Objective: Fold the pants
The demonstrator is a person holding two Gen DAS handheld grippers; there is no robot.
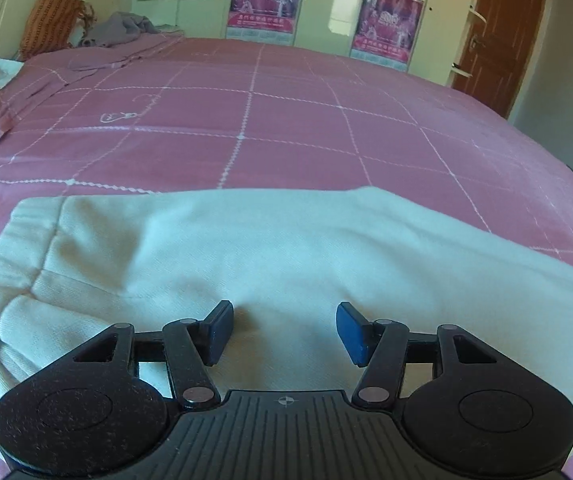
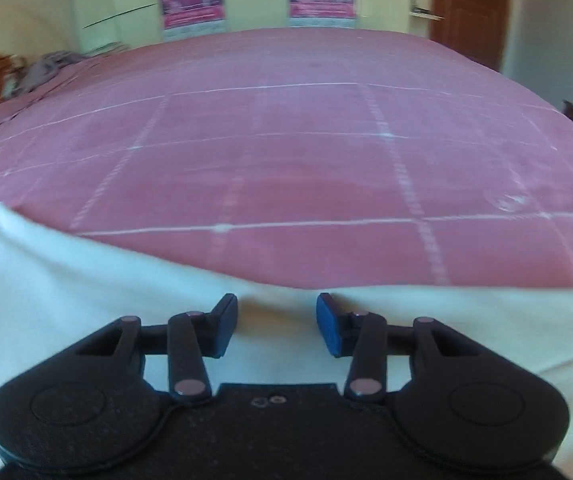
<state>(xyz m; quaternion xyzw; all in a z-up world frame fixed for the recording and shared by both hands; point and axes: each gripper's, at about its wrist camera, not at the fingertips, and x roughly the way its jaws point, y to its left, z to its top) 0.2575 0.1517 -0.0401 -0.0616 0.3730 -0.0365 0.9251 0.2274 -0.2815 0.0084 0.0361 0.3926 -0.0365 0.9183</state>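
White pants (image 1: 278, 248) lie flat across the near part of a pink bed, the waistband end at the left in the left wrist view. My left gripper (image 1: 284, 330) hovers over the cloth with its blue pads (image 1: 222, 330) apart and nothing pinched between them. In the right wrist view the same white pants (image 2: 66, 280) fill the lower part of the blurred picture, their far edge running across the pink cover. My right gripper (image 2: 276, 328) stands just above that edge with a gap between its pads (image 2: 328, 330); no cloth is caught between them.
The pink checked bedspread (image 1: 286, 120) stretches away to a wall of pale cupboards with two posters (image 1: 264, 0). An orange pillow (image 1: 52, 20) and a grey crumpled garment (image 1: 122, 28) lie at the far left. A brown door (image 1: 502, 32) stands at the right.
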